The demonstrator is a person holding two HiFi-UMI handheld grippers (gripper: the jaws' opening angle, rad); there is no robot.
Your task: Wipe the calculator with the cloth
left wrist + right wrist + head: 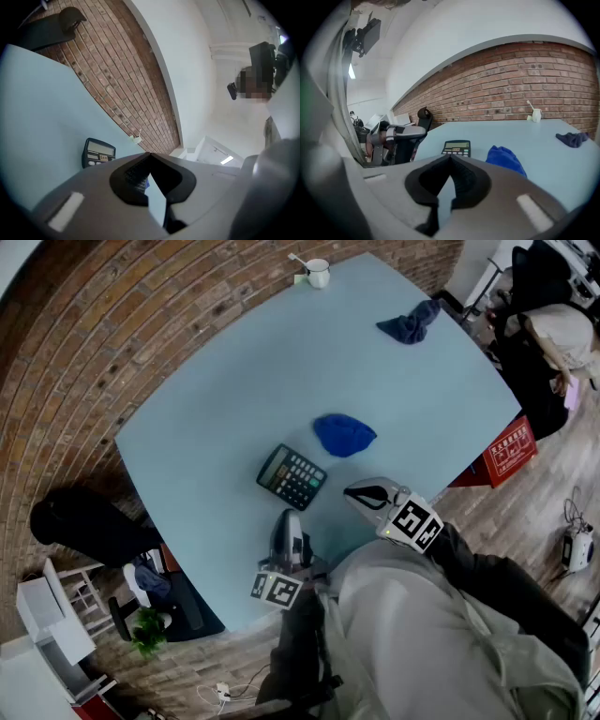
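Observation:
A black calculator (pixel 292 476) lies flat near the middle of the pale blue table (pixel 234 390). A crumpled bright blue cloth (pixel 344 434) sits just beyond it to the right, apart from it. My left gripper (pixel 288 518) hovers shut and empty at the near table edge, just short of the calculator (pixel 99 152). My right gripper (pixel 364 493) is also shut and empty, near the front edge, a little short of the cloth (pixel 505 160) and right of the calculator (pixel 456 148).
A darker blue cloth (pixel 411 322) lies at the table's far right corner. A white cup (pixel 318 273) with a spoon stands at the far edge. A black chair (pixel 89 526) is left of the table, a red box (pixel 511 451) on the floor at right.

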